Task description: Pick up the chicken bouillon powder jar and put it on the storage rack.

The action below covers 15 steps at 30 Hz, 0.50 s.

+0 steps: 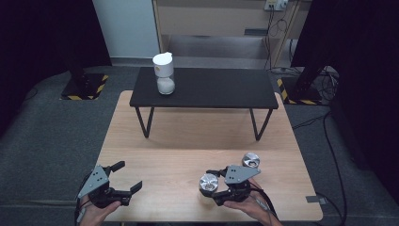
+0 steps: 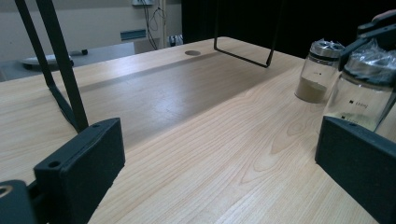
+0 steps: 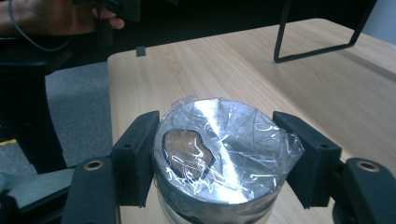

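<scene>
The wooden surface (image 1: 188, 136) carries a black raised shelf (image 1: 207, 89) with a white-lidded jar (image 1: 164, 74) on it. Near its front edge, the right gripper (image 1: 217, 184) is clamped on a foil-capped spice jar (image 3: 219, 154), so the grasp looks done and placing remains. A second spice jar (image 1: 251, 160) waits just beside. The left gripper (image 1: 126, 177) hangs apart, idle
</scene>
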Available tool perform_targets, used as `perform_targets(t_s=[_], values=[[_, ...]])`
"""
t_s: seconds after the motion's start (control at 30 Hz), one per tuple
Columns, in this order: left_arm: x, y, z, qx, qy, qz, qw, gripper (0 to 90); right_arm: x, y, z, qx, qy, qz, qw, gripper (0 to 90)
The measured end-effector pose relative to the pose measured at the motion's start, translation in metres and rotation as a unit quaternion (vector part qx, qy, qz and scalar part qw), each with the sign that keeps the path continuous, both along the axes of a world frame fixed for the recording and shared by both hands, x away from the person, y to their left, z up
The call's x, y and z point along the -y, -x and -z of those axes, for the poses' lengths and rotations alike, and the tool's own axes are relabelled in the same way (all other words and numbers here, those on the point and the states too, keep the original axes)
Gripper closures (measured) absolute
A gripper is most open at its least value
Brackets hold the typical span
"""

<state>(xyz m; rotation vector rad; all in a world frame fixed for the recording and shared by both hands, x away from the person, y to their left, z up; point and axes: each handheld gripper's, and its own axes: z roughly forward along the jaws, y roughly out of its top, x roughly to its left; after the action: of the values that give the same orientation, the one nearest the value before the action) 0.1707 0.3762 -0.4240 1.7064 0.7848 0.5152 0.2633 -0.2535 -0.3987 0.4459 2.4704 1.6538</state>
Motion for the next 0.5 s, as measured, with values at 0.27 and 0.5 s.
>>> perform_targets(t_s=[0.27, 0.5], values=[[0.0, 0.0, 0.0, 0.0, 0.001, 0.001, 1.0, 0.2, 0.001, -0.009, -0.025, -0.005, -0.002, -0.017, 0.9998, 35.1], [0.0, 0.0, 0.0, -0.001, 0.0, 0.001, 1.0, 0.2, 0.0, -0.017, -0.052, 0.001, 0.004, -0.022, 0.9998, 35.1]])
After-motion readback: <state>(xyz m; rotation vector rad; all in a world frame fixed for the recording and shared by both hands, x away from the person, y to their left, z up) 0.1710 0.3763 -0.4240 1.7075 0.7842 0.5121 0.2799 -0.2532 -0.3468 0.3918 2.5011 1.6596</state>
